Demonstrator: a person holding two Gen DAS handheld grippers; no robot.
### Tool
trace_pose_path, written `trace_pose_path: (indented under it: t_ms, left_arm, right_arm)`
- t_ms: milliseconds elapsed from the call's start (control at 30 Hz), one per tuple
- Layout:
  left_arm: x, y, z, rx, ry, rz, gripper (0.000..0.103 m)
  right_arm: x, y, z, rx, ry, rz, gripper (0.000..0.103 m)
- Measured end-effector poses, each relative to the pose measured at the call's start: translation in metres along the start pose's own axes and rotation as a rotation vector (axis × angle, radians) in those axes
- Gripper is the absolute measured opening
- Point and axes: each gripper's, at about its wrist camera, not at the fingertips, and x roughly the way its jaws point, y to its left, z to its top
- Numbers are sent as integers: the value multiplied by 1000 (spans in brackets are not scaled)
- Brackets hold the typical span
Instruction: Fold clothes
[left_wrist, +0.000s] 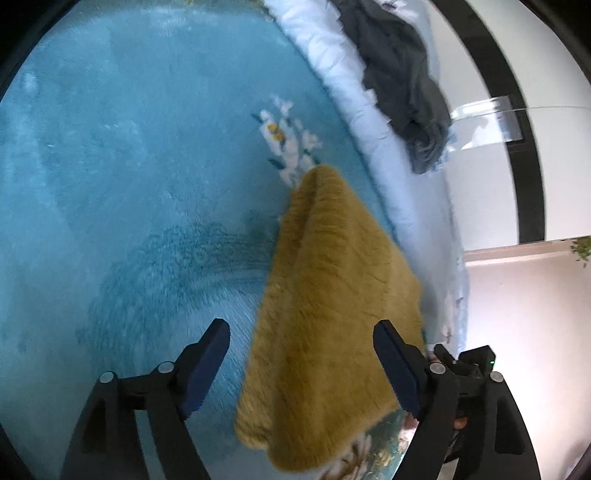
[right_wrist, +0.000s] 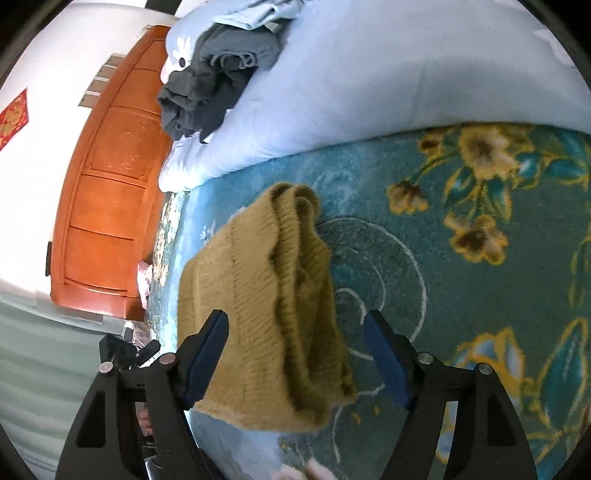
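Note:
A mustard-yellow knit sweater (left_wrist: 325, 295) lies folded into a narrow bundle on the teal floral blanket (left_wrist: 129, 184). In the right wrist view the sweater (right_wrist: 266, 306) shows its ribbed edge on top. My left gripper (left_wrist: 301, 332) is open above the sweater's near end, its jaws wide apart. My right gripper (right_wrist: 295, 325) is open too, its jaws straddling the sweater without touching it. A dark grey garment (left_wrist: 399, 74) lies crumpled on the pale blue quilt (left_wrist: 332, 66); it also shows in the right wrist view (right_wrist: 214, 81).
The pale blue quilt (right_wrist: 369, 81) is bunched along the blanket's far edge, with a light blue garment (right_wrist: 258, 14) on it. An orange wooden headboard (right_wrist: 110, 184) stands at the left. The other gripper (right_wrist: 125, 354) shows at the bed's edge.

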Motion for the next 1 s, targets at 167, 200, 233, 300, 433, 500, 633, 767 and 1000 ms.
trace_pose_path:
  t_ms: [167,200,233,300,433,500,633,767,1000]
  left_arm:
    - [39,-9,8,28,75,7,85]
    - [44,-11,8,37,93,8,86]
    - [48,-13,9,45,109,8,89]
    - [49,-15,8,60,119,1,95]
    - [49,-16,6,90,140,-24,99]
    - [50,-14,4,84,156,-42,103]
    - [53,-18,2,108,179,-27,103]
    - [56,-26,-1,154,195,16,103]
    - [52,-28,-6,178,158,23,83]
  right_arm:
    - [17,-1,8,-1,39,19,77]
    - [22,0,8,-7,53,16,77]
    - [26,2,9,-12,67,13,78]
    - [31,4,10,-22,83,22,88]
    - [32,0,9,0,96,75,89]
    - [32,-2,8,18,83,111,98]
    - [36,0,6,3,90,120,98]
    - [37,1,8,16,98,115,98]
    - [49,16,15,-54,140,82,86]
